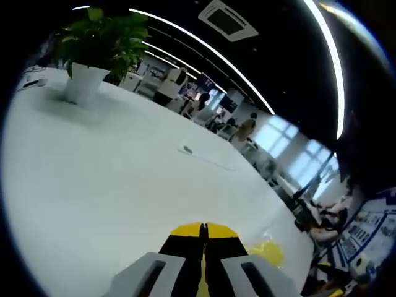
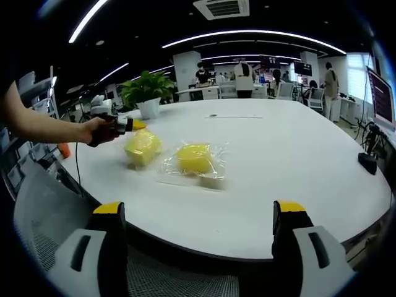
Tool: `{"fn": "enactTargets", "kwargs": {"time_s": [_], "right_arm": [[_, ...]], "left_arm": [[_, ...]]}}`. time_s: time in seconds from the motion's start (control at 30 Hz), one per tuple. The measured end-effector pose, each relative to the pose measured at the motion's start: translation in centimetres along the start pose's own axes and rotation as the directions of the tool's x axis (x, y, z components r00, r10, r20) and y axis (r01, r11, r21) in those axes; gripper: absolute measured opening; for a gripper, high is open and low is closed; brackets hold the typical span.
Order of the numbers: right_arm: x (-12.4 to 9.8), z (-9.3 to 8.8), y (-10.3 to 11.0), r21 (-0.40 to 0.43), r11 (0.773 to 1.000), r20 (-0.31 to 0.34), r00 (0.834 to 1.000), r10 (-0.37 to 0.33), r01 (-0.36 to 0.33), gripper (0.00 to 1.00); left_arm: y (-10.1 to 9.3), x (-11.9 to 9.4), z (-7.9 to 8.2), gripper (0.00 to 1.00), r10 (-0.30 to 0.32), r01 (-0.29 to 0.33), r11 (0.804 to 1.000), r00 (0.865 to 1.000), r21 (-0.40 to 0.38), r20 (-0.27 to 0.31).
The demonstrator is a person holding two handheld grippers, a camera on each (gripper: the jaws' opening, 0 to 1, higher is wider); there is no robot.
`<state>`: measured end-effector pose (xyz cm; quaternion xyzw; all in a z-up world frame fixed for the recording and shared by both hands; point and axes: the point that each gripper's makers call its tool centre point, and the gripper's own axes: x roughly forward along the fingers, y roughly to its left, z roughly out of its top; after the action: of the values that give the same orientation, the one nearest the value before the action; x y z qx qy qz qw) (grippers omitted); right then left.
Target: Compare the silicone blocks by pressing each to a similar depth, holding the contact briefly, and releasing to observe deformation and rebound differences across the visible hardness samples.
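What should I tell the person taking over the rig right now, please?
Left claw: shut, empty, low over the white table; the right gripper view shows it by the table's far-left edge, beside the left-hand yellow block.
Right claw: open, empty, hanging back off the near table edge.
Things: two yellow silicone blocks in clear wrap on the table, the second block mid-table with a small pale piece in front. Potted plant behind.
Done: nothing visibly pressed at present.
Left: press each block to similar depth, hold, release, compare rebound.
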<state>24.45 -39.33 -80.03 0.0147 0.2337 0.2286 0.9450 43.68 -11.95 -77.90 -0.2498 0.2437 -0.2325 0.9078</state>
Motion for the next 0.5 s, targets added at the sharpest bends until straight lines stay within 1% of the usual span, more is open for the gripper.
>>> {"fn": "enactTargets", "kwargs": {"time_s": [0.17,0.2,0.23,0.33,0.5], "right_arm": [[0.0,0.1,0.0,0.0,1.0,0.007,1.0,0.003,-0.003,0.92],[0.0,0.1,0.0,0.0,1.0,0.008,1.0,0.003,-0.003,0.92],[0.0,0.1,0.1,0.0,1.0,0.01,1.0,0.004,-0.004,0.92],[-0.1,0.1,0.1,-0.002,1.0,0.01,1.0,0.005,-0.005,0.92],[-0.1,0.1,0.2,-0.005,1.0,0.01,1.0,0.011,-0.01,0.92]], "left_arm": [[-1.8,-0.6,0.8,0.0,-0.045,0.045,0.997,0.999,0.059,-0.003],[-2.0,-0.7,0.9,0.0,-0.044,0.045,0.995,0.999,0.084,-0.009],[-2.1,-0.7,0.9,0.0,-0.039,0.041,0.995,0.999,0.09,-0.016],[-2.5,-1.0,1.0,0.0,-0.048,0.049,0.997,0.998,0.063,-0.031],[-4.0,-2.0,1.6,0.0,-0.068,0.072,0.992,0.996,0.099,-0.05]]}}
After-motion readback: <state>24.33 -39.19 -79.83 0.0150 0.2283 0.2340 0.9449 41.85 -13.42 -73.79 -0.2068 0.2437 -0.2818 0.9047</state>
